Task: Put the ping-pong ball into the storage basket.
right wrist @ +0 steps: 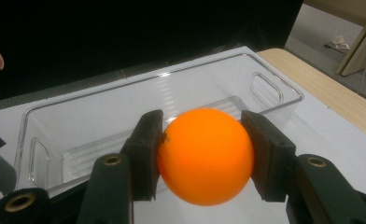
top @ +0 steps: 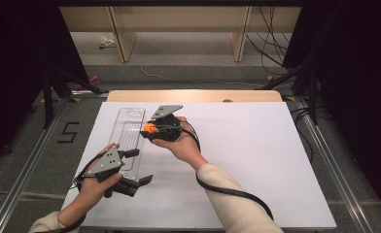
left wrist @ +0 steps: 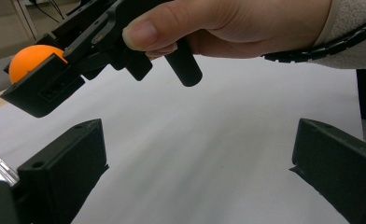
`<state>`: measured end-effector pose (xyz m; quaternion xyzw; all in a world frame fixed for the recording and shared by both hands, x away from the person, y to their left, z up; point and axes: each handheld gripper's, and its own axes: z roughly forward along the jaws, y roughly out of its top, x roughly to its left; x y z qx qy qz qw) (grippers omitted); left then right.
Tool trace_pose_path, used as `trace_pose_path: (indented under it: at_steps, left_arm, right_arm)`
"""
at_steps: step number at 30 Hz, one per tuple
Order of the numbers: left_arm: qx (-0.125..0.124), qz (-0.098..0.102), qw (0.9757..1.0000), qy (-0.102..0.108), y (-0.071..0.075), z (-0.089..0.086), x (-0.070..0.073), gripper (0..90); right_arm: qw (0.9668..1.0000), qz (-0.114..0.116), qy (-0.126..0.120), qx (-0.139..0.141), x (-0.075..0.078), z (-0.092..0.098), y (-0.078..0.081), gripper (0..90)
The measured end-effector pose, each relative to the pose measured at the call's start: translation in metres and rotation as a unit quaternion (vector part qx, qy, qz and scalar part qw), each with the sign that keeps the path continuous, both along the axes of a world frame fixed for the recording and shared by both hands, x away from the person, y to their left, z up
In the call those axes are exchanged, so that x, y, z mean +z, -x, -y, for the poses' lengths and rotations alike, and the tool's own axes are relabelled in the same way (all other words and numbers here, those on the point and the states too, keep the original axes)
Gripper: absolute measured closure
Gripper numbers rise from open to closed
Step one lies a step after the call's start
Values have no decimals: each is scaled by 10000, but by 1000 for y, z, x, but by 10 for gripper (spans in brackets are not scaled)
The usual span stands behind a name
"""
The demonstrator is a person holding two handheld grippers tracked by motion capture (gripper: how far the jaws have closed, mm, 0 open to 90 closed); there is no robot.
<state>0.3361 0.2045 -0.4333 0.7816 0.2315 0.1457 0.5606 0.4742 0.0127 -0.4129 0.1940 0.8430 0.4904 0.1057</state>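
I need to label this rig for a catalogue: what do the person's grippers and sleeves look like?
Both the left gripper and right gripper are black, with blocky jaws, a grey three-cornered plate on top and a trailing black ribbed cable. The sleeves are cream-coloured knit.

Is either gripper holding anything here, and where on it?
The right gripper holds the orange ball, its pads pressing on the ball's two opposite sides. The left gripper is open and holds nothing.

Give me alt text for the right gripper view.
The right gripper is shut on an orange ball, one black jaw pressing each side. Just beyond it a clear plastic tray, with nothing in it, lies on the white table.
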Motion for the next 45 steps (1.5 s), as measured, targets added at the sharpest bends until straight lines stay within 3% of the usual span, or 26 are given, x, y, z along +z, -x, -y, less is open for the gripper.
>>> trace_pose_path:
  at_steps: [45]
  left_arm:
    - [-21,-3,10000,-15,0,1,0,30]
  right_arm:
    - [9998,-82,106,144,0,-25,-9,516]
